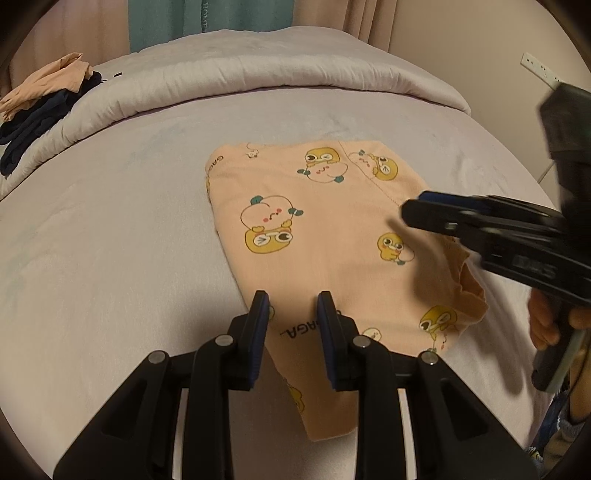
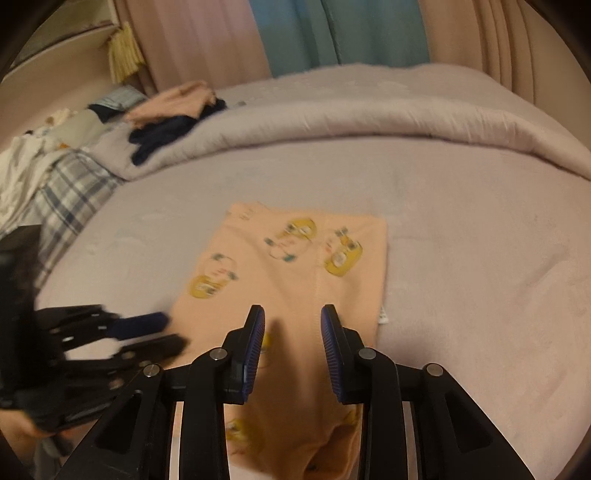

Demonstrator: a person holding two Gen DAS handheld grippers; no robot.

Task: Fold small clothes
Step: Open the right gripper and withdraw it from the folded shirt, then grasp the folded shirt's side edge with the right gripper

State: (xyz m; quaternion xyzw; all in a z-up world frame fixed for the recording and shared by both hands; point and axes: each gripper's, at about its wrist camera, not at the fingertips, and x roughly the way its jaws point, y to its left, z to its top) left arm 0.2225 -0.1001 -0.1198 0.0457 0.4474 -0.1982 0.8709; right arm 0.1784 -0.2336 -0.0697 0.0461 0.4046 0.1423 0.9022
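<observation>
A small peach garment printed with yellow cartoon ducks (image 1: 321, 236) lies flat on the lilac bed sheet (image 1: 110, 229); it also shows in the right wrist view (image 2: 295, 280). My left gripper (image 1: 293, 299) is open and empty, just above the garment's near edge. My right gripper (image 2: 293, 314) is open and empty over the garment's near part. In the left wrist view the right gripper (image 1: 413, 208) reaches in from the right above the cloth. In the right wrist view the left gripper (image 2: 173, 330) sits at the garment's left edge, blurred.
A rolled lilac duvet (image 1: 258, 74) lies across the back of the bed. A pile of peach and navy clothes (image 1: 40, 107) sits on it at the left. Plaid and white fabrics (image 2: 48, 192) lie at the far left. Curtains (image 2: 332, 33) hang behind.
</observation>
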